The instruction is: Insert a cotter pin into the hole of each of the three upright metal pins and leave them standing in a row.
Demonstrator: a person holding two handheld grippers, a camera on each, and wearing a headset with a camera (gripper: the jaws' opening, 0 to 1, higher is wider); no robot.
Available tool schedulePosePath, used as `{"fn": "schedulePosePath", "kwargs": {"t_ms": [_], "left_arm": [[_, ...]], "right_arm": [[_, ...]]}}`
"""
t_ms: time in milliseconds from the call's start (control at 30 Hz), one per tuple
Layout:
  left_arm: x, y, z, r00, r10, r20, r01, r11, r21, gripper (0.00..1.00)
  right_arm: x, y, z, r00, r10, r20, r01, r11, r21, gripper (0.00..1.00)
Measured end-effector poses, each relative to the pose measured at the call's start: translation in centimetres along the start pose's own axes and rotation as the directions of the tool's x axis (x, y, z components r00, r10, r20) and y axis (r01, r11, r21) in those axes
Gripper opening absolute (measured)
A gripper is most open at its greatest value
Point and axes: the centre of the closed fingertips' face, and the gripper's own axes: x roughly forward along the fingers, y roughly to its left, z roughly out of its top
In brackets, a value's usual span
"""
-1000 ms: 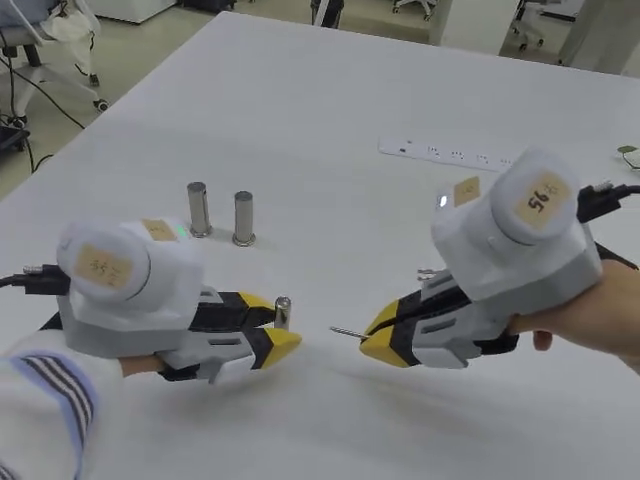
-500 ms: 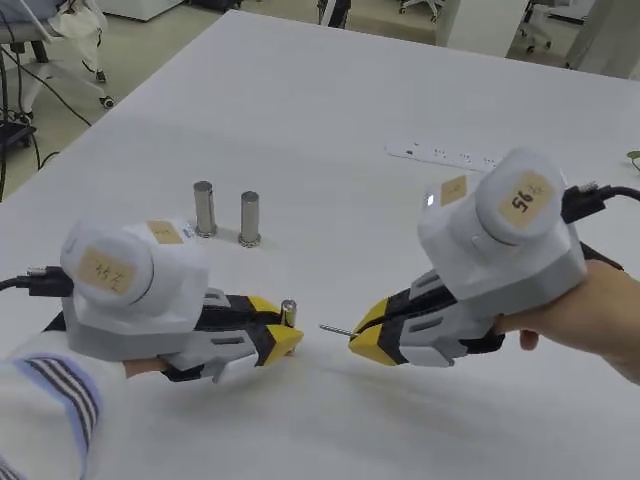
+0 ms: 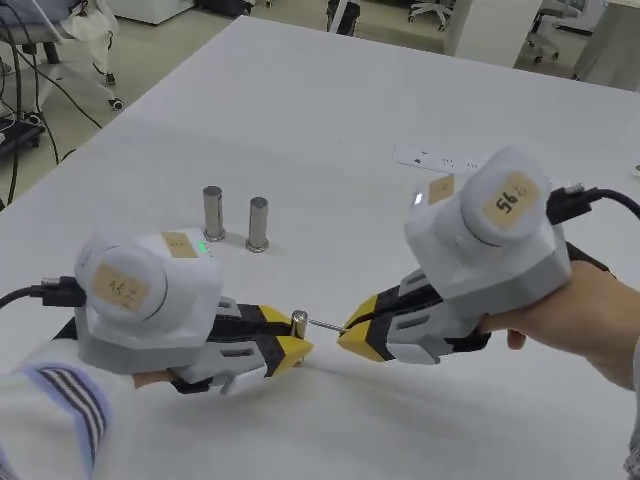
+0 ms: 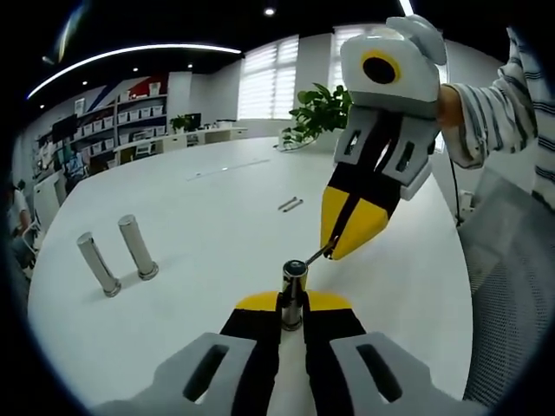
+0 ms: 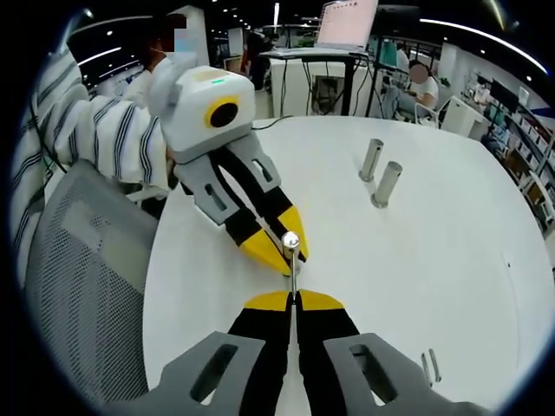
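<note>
Your left gripper point(image 3: 290, 345) has its jaws closed on a short metal pin point(image 4: 292, 290), clamping it low on the shaft so that the rounded top stands clear above the yellow tips, just over the white table point(image 3: 300, 110). Your right gripper point(image 3: 352, 340) is pinched shut on the rear of a cotter pin point(image 3: 325, 325), whose thin free end points straight at the head of that pin and meets it or very nearly does. Judge the metal pin as solid, stiff and smooth: it can likely slip or turn in the jaws if you push on it from the side, so the low grip that leaves the drilled end open is the right one. The cotter pin looks light and springy and probably bends under a skewed push, so holding it close behind the free length and driving along its own axis should serve best. The cross hole itself is too small to make out in any view, so you cannot tell whether the tip has entered it or only rests against the shaft. The held pin's base is hidden between the left jaws, and whether it touches the table cannot be told. The two other metal pins point(image 3: 213, 212) stand upright side by side farther back on the left, well apart from the work; no cotter pins can be seen in them at this size. A pair of spare cotter pins point(image 4: 290, 204) lies flat on the table beyond.
</note>
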Motion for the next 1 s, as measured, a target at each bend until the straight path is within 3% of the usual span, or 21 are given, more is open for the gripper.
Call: {"fn": "schedulePosePath", "kwargs": {"t_ms": [433,1000], "left_arm": [[0.3,-0.3,0.2,1.0000,-0.002,0.005,0.002,1.000,0.007,0.07],[0.4,-1.1,0.2,0.9998,-0.017,0.012,0.017,1.000,0.013,0.07]], "right_arm": [[0.4,0.1,0.8,1.0000,-0.006,0.001,0.006,0.999,-0.040,0.03],[0.7,0.6,1.1,0.9998,-0.013,-0.013,0.012,0.999,-0.043,0.03]]}}
